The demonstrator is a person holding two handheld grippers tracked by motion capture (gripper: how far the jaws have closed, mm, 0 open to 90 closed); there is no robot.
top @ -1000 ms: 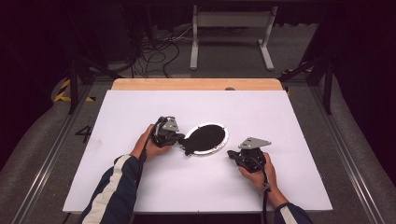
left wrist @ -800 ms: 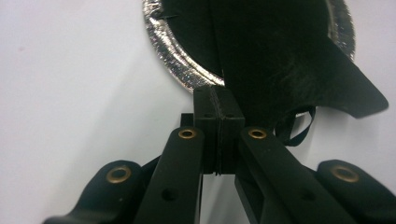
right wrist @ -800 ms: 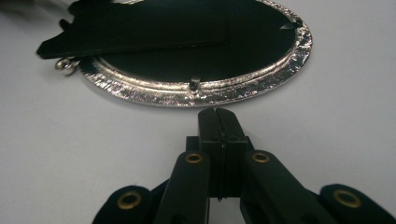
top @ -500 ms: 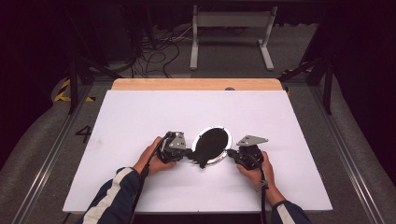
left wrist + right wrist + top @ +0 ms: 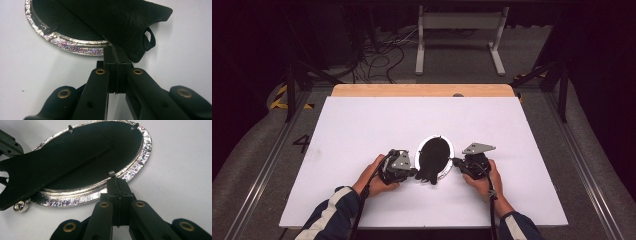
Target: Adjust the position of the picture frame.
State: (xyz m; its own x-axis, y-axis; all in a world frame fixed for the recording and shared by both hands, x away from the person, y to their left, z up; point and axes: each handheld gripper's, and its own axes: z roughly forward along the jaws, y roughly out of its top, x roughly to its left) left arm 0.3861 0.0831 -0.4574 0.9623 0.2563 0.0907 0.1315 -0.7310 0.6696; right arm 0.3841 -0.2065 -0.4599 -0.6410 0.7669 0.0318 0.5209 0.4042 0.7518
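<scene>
Two grippers flank an oval silver-rimmed picture frame (image 5: 446,159) lying face-down on the white tabletop (image 5: 362,130); left gripper (image 5: 413,172) jaws closed at its black easel stand (image 5: 120,22), right gripper (image 5: 456,162) jaws closed against its rim.

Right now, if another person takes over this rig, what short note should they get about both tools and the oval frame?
Left tool: shut, its tip at the lower edge of the black stand flap of the frame back; a grip on it cannot be confirmed.
Right tool: shut, its tip at a small metal tab on the silver rim.
Things: the oval picture frame lies face down on the white table, between the two tools.
Done: the stand flap stands raised off the black backing.
Left: probably turning the remaining tabs and lifting out the backing.
</scene>
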